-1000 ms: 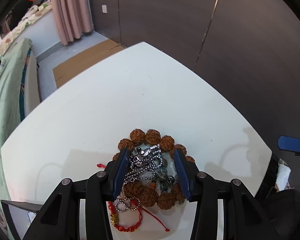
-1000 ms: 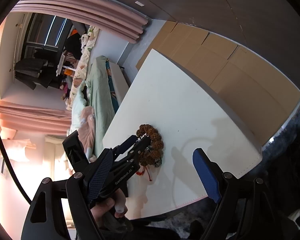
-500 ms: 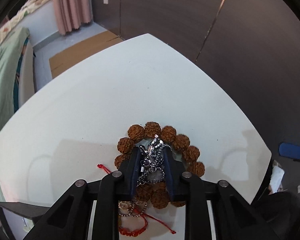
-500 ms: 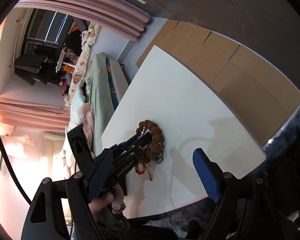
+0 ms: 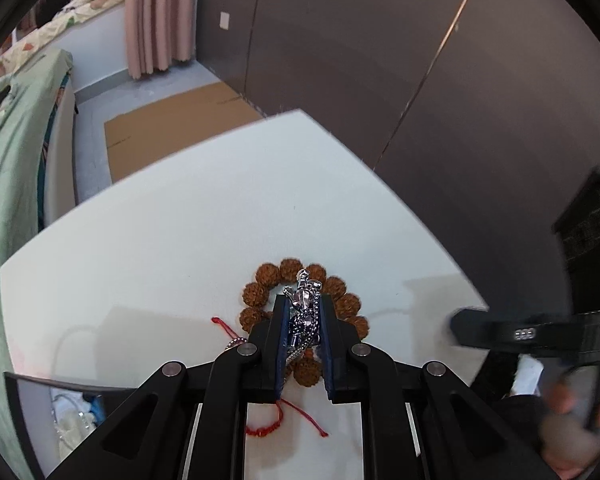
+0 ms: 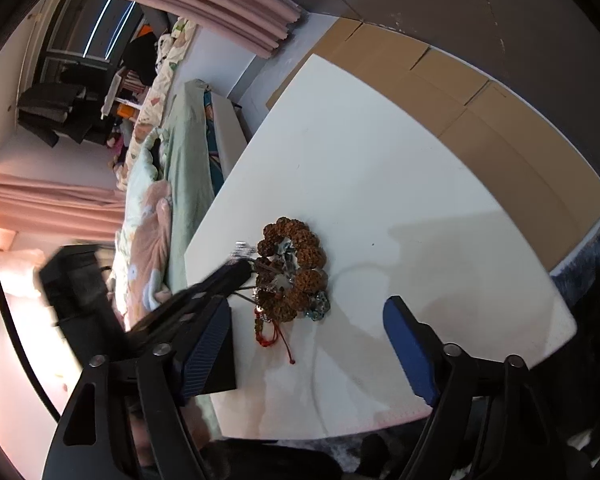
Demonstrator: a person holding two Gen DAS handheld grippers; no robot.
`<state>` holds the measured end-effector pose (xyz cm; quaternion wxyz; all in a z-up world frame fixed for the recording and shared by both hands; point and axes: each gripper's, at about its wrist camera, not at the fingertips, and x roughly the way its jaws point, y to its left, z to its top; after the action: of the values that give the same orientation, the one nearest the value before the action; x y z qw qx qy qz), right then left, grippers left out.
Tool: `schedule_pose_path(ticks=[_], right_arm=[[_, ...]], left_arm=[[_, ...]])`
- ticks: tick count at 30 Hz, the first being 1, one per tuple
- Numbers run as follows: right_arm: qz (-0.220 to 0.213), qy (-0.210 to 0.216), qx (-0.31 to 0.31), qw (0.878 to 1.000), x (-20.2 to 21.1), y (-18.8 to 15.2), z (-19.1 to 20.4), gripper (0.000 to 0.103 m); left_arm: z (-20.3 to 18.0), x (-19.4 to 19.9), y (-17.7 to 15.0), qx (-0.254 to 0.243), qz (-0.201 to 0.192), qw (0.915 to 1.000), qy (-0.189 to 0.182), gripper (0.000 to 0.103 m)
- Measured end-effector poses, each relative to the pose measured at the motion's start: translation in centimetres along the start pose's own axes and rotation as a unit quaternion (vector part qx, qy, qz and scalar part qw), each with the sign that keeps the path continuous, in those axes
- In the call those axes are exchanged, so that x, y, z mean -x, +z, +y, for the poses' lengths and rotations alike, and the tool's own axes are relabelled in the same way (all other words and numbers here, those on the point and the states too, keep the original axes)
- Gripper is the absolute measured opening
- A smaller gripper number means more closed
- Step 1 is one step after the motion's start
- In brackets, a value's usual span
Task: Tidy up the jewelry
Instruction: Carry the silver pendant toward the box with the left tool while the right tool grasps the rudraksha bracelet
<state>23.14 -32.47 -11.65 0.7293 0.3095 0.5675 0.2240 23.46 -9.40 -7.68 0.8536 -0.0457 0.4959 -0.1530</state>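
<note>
Silver chain (image 5: 305, 317) is pinched tight in the left gripper (image 5: 305, 334), above the brown bead bracelet (image 5: 342, 304) on the white table (image 5: 204, 220). Right gripper (image 6: 308, 344) hangs with fingers spread wide, holding nothing.

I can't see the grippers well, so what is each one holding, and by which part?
The left gripper pinches the silver chain just below its upper end. The right gripper is open and holds nothing.

A white table (image 5: 204, 216) fills the near ground, with flat brown cardboard (image 5: 172, 120) on the floor beyond its far edge, a pink curtain (image 5: 160, 16) farther back, and what looks like green bedding (image 5: 8, 152) at the left.
</note>
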Motion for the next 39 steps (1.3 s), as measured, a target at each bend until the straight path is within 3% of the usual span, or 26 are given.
schedule_pose_path(ticks=[4,14,20,21,22,32,39], right_arm=[[0.01,-0.012,0.001,1.0,-1.8,0.3,0.0,0.064],[0.002,-0.052,0.053,0.997,-4.1,0.3,2.1,0.055],[0.006,-0.093,0.066,0.993,-5.5,0.3,2.5,0.036],[0.007,-0.096,0.066,0.993,-5.6,0.4,2.4,0.026],[0.003,-0.096,0.061,0.993,-5.5,0.4,2.2,0.022],[-0.064,-0.034,0.074,0.995,-0.7,0.0,3.0,0.022],[-0.081,0.006,0.086,0.993,1.0,-0.5,3.7,0.021]], left_arm=[[0.4,2.3,0.0,0.008,-0.022,0.9997,-0.001,0.015],[1.7,7.4,-0.5,0.03,-0.069,0.9972,-0.003,0.015],[2.0,10.5,-0.9,0.036,-0.094,0.9949,0.0,0.015],[2.1,10.9,-0.9,0.037,-0.097,0.9946,0.002,0.015],[2.3,11.4,-0.9,0.039,-0.101,0.9942,0.003,0.015],[3.0,16.8,-0.6,0.047,-0.15,0.9875,0.013,0.015],[3.0,20.8,-0.1,0.038,-0.186,0.9815,0.023,0.015]])
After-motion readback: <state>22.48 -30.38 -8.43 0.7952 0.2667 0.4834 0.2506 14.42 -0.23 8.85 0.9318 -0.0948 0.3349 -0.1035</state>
